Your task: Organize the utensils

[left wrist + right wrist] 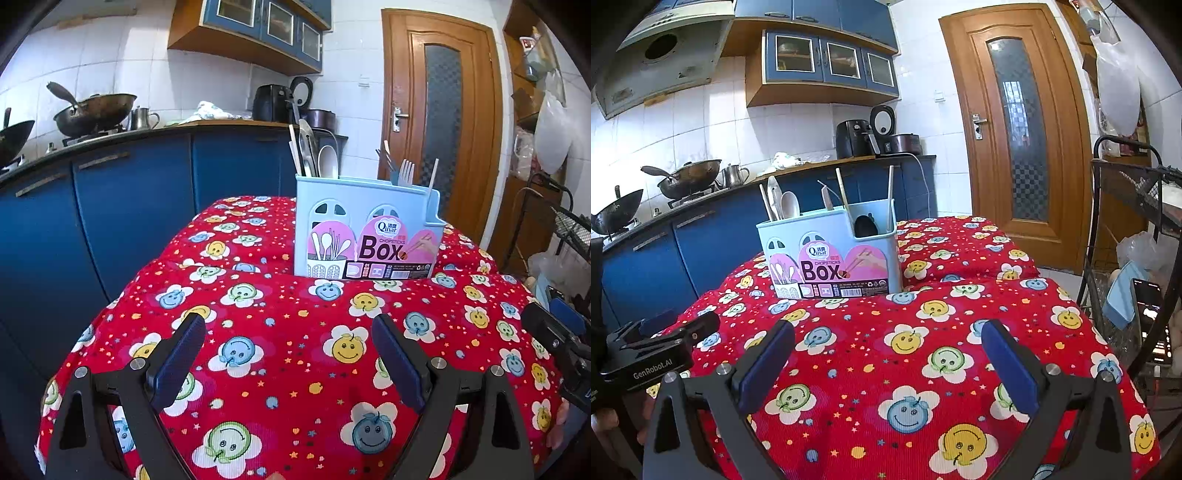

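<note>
While both grippers are hovering low over the near part of the table (280, 325), the light blue chopsticks box (365, 229) is standing upright toward the far edge, on the red smiley-flower tablecloth (923, 332). The left gripper (288, 354) is holding its jaws wide apart with nothing between them, and the right gripper (886, 360) is doing the same; the box is sitting well apart from both.

In the left wrist view, the box's left compartment is holding a white spoon (328, 162), a metal utensil and a pale stick, while the right side is carrying a white fork (406, 171) and a thin chopstick (433, 173). In the right wrist view, a dark rounded utensil (865, 225) is showing inside the lower right compartment, between two chopsticks.

The lower parts of all the utensils are staying hidden behind the box walls and its pink label, so which divisions they are sitting in is hard to tell. The left gripper's body is appearing at the left edge of the right wrist view, partly cut off.
</note>
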`<state>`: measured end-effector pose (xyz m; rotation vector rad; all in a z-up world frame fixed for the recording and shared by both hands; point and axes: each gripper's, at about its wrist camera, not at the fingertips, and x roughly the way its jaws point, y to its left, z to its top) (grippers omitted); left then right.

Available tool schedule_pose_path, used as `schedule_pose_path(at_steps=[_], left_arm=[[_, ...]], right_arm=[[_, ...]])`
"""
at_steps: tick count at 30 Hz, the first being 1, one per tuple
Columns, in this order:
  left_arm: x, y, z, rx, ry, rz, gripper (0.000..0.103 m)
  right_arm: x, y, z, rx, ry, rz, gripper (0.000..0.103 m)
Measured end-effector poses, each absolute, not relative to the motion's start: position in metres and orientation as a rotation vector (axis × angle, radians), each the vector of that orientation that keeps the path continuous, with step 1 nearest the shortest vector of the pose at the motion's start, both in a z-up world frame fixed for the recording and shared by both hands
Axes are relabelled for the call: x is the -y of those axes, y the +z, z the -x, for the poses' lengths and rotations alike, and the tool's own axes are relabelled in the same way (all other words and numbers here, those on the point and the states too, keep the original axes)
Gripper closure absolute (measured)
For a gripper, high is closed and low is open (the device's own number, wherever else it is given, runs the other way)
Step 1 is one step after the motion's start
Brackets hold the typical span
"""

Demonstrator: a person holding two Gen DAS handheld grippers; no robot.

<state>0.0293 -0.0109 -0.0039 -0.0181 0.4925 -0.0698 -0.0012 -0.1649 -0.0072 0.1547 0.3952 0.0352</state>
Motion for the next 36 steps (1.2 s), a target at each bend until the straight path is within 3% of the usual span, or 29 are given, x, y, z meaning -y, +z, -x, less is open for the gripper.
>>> schedule_pose_path(at_steps=[36], left_arm=[[0.0111, -0.0038, -0.0287, -0.488, -0.066, 0.016, 0.011]], right_arm=[[0.1649, -0.0071, 0.0009, -0.397, 0.035, -0.152, 0.0]])
